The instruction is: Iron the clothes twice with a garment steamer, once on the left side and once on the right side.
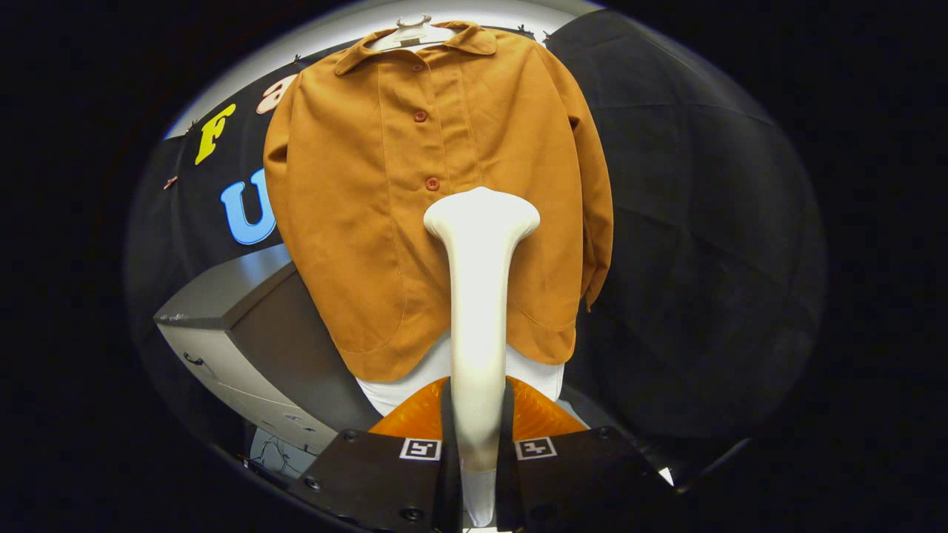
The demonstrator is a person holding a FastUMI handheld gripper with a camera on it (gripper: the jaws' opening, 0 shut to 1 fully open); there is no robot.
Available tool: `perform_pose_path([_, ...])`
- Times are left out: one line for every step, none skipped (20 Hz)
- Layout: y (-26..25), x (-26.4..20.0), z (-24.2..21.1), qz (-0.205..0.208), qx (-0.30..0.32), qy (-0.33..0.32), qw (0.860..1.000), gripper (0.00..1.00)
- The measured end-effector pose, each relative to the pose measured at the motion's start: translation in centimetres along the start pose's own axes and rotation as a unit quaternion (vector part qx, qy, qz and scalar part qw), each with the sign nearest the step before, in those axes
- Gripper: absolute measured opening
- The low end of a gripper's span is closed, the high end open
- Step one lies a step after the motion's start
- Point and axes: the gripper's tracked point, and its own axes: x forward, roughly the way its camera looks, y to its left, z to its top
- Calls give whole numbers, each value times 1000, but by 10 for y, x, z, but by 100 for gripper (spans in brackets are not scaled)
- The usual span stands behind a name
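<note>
1. While a rust-brown shirt (437,185) hangs from a pale hanger (412,33) against the booth's dark cloth wall, the gripper (478,451) holds a white garment steamer (480,296) upright before it.

2. Pinched between the jaws, the steamer's slim handle rises straight up from the two black fingers (385,481), each of which presses against one side of it.

3. At its top the steamer flares into a wide, rounded head (481,215), which stands in front of the shirt's lower middle, just below the lowest visible red button (432,183) on the placket; whether the head touches the cloth cannot be told.

4. Buttoned down the front, the shirt hangs flat with its collar (415,46) at the top, its sleeves falling along either side and its curved hem ending just above the fingers.

5. Beneath the hem a strip of white fabric (433,366) shows on both sides of the steamer's handle.

6. Just ahead of the fingers, an orange, ribbed, rounded part (544,414) sits behind the handle's base; what it belongs to cannot be told.

7. Beside the shirt, low on the gripper's left, stands a grey cabinet (244,326) with a drawer handle on its pale front.
</note>
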Motion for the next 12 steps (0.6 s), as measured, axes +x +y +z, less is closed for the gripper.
perform_pose_path([0, -2, -5, -1, 0, 6, 1000, 21])
perform_pose_path([1, -3, -11, -3, -1, 12, 1000, 21])
perform_pose_path([1, -5, -17, -5, 0, 19, 1000, 21])
perform_pose_path([2, -9, -22, -7, 1, 24, 1000, 21])
perform_pose_path([3, -12, -25, -9, 1, 28, 1000, 21])
perform_pose_path([5, -17, -29, -11, 2, 31, 999, 21])
perform_pose_path([6, -21, -30, -13, 3, 32, 999, 21])
perform_pose_path([8, -27, -31, -14, 4, 33, 999, 21])
perform_pose_path([10, -33, -32, -15, 6, 32, 999, 21])
perform_pose_path([13, -40, -32, -16, 6, 30, 999, 21])
perform_pose_path([17, -47, -31, -18, 7, 26, 999, 21])
perform_pose_path([22, -54, -28, -19, 9, 22, 1000, 21])
